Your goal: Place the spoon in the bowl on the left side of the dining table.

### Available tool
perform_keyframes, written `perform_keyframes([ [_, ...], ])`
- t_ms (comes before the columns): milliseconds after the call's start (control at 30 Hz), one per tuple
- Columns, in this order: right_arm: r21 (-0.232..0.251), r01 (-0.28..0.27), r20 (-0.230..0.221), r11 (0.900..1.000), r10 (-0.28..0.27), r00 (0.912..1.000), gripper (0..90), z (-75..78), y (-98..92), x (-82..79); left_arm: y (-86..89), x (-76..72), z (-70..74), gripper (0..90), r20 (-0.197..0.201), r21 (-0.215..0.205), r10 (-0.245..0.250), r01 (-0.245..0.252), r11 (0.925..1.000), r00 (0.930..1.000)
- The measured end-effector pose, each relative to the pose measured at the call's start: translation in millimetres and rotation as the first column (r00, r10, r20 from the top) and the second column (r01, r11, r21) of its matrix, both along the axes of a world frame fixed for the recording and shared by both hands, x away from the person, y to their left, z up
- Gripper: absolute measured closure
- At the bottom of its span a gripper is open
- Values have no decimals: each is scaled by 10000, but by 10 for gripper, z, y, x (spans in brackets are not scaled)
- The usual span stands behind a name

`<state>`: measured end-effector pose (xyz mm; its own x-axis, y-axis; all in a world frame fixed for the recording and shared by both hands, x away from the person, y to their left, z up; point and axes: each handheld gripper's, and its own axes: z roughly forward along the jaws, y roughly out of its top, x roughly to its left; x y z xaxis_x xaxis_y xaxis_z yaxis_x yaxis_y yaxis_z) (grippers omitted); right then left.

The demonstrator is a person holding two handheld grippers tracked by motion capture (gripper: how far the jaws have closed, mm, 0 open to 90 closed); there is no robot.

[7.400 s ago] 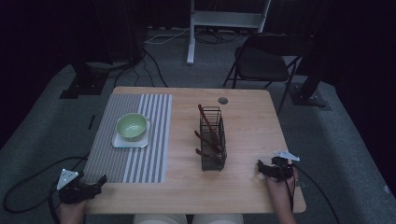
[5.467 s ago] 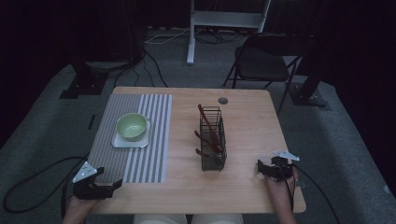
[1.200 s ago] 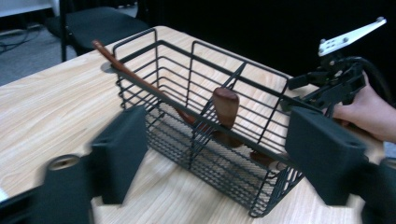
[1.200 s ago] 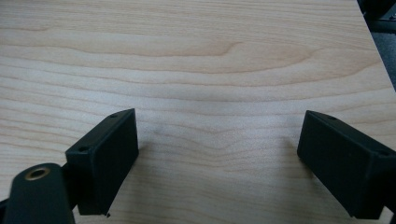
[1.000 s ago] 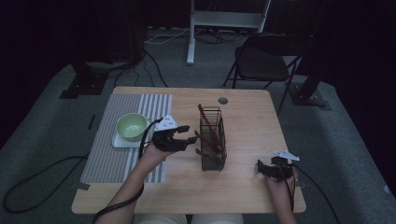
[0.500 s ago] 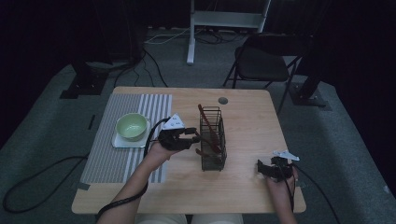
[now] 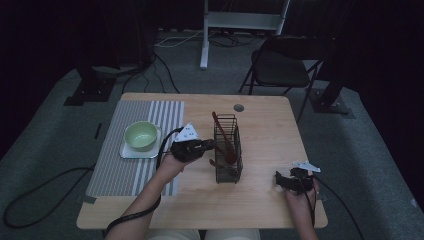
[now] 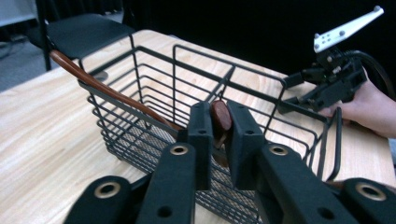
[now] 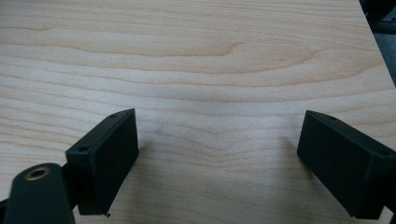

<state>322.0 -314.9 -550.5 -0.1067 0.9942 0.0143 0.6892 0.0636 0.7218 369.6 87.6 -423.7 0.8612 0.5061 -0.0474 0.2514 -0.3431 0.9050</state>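
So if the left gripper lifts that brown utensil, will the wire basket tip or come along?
Possibly. The basket is tall, narrow open wire, so likely light and tippy. The utensil, pinched by the left gripper, looks stiff and glossy, perhaps slippery. A second long handle leans across the rim and could snag.

The brown wooden utensil (image 8: 221, 122) stands tilted in the black wire basket (image 7: 228, 150), its rounded end poking up above the rim at the basket's 9 o'clock side, clamped between the jaws of the left gripper (image 8: 219, 133), which have just been closing on it. A second, longer utensil with a reddish-brown curved handle (image 8: 100, 86) leans inside the same basket, its handle rising past the rim toward 11 o'clock. The basket is rectangular, open-topped and upright, near the middle of the worktop.
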Motion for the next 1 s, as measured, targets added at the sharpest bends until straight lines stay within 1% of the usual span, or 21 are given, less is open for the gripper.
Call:
perform_keyframes([
  [67, -2, -3, -4, 10000, 3, 10000, 117, 1, 0, 0, -3, -5, 19, 834, 95, -8, 89, -89, 10000, 9999],
  [100, -1, -4, -6, 10000, 4, 10000, 118, 1, 0, 0, -19, -19, 33, 834, 243, 71, 196, -198, 9998, 9995],
  [133, -1, -4, -6, 10000, 4, 10000, 118, 1, 0, 0, -19, -19, 33, 835, 243, 71, 196, -198, 9998, 9995],
  [167, 3, 3, 4, 10000, -3, 10000, 118, 0, 0, 0, -25, -31, 47, 835, 417, 16, 307, -308, 9995, 9987],
  [300, 2, 0, -3, 10000, 0, 10000, 118, 0, 0, 0, -26, -41, 75, 837, 507, -198, 395, -385, 9991, 9979],
  [333, 4, 3, -5, 10000, -3, 10000, 118, 0, 0, 0, -28, -44, 82, 837, 452, -254, 330, -319, 9992, 9984],
  [367, 2, -1, -2, 10000, 1, 10000, 117, 0, 0, 0, -33, -57, 90, 837, 592, -208, 442, -430, 9989, 9973],
  [400, 2, 3, -9, 10000, -3, 10000, 118, 1, 0, 0, -38, -65, 100, 837, 579, -157, 354, -346, 9993, 9977],
  [467, 1, 0, -7, 10000, 0, 10000, 117, 1, 0, 0, -44, -79, 120, 838, 648, -25, 420, -419, 9991, 9970],
  [500, 2, 2, -6, 10000, -2, 10000, 118, 1, 0, 0, -43, -82, 130, 837, 625, -11, 352, -352, 9994, 9974],
  [533, 0, -1, -5, 10000, 1, 10000, 118, 1, 0, 0, -36, -89, 140, 838, 696, -32, 447, -446, 9990, 9966],
  [567, 0, 1, -7, 10000, -1, 10000, 117, 1, -1, 0, -30, -86, 154, 838, 600, -37, 369, -367, 9993, 9975],
  [633, 2, 3, -8, 10000, -3, 10000, 117, 1, 0, 0, -18, -97, 180, 838, 723, -39, 489, -488, 9988, 9962],
  [667, -1, -3, -7, 10000, 3, 10000, 117, 1, -1, 0, -13, -99, 196, 838, 679, -70, 409, -405, 9992, 9969],
  [700, 3, 3, -10, 10000, -3, 10000, 118, 1, 0, 0, -11, -110, 215, 838, 815, 14, 539, -542, 9985, 9952],
  [733, 4, 2, 2, 10000, -2, 10000, 118, 0, 0, 0, -7, -112, 231, 838, 727, -19, 397, -397, 9992, 9966],
  [800, 6, 6, 1, 10000, -6, 10000, 117, 0, 0, 0, -7, -133, 261, 838, 847, -11, 464, -465, 9989, 9953],
  [833, 9, 8, 2, 10000, -8, 10000, 118, 0, 1, 1, -6, -142, 284, 838, 783, -4, 281, -282, 9996, 9965],
  [867, 13, 7, 2, 10000, -7, 10000, 117, 0, 1, 0, -7, -156, 302, 838, 897, 5, 330, -331, 9995, 9954],
  [967, 11, 7, -11, 10000, -7, 10000, 118, 1, 1, 0, -4, -185, 359, 838, 1029, 39, 296, -301, 9995, 9943],
  [1000, 9, 4, -14, 10000, -4, 10000, 117, 1, 0, 0, 2, -188, 378, 838, 939, 24, 133, -136, 9999, 9955],
])
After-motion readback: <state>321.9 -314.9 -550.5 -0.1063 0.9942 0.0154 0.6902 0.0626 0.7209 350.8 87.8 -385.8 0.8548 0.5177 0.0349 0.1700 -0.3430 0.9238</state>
